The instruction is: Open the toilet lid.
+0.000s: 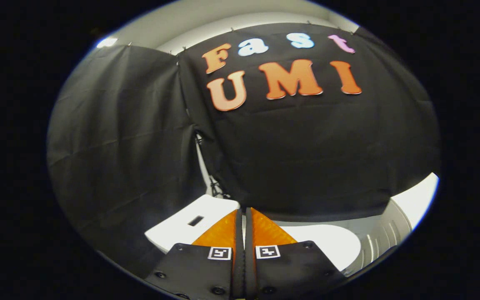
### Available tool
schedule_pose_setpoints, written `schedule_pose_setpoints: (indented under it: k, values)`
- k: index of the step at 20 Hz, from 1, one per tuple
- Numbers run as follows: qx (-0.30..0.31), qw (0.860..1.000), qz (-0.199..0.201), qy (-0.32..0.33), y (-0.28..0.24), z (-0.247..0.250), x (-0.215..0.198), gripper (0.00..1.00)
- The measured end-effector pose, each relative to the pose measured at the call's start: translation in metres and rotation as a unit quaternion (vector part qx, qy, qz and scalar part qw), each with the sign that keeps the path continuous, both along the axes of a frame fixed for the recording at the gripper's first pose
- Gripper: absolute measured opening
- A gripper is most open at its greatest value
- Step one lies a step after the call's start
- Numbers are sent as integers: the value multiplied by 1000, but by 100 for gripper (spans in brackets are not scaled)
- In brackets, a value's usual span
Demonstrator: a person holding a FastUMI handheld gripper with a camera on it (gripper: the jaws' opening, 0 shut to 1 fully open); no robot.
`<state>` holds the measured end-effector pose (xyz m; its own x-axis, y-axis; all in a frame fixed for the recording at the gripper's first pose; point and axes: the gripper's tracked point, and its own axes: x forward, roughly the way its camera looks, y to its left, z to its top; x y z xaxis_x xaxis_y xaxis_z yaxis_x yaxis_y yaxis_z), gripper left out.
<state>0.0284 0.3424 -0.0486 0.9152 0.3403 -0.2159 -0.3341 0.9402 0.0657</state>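
Tongs (243, 218): fingers pressed together, holding nothing
Toilet lid (327, 243): white, closed, just beyond the fingertips
Tank (186, 225): ahead, left

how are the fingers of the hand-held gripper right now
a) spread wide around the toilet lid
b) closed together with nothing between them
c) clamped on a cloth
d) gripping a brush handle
b: the hand-held gripper has its two fingers pressed side by side with only a thin seam between them and nothing held, while the white toilet lid lies just beyond and below them.
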Motion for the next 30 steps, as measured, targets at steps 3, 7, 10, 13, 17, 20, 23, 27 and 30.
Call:
schedule_pose_setpoints:
  k: [3, 7, 10, 13, 17, 20, 23, 27, 30]
  values:
    - [-22, 996, -83, -19, -113, -32, -16, 8]
    - [15, 989, -138, 50, -193, -104, -42, 36]
    - [28, 973, -207, 104, -244, -163, -54, 74]
    - [78, 951, -260, 149, -273, -208, -61, 72]
    - [173, 912, -311, 203, -294, -261, -58, 72]
    - [252, 874, -339, 241, -296, -290, -59, 72]
    - [304, 846, -337, 281, -295, -306, -62, 72]
    - [310, 836, -345, 293, -302, -321, -55, 72]
    - [318, 829, -361, 286, -307, -324, -43, 72]
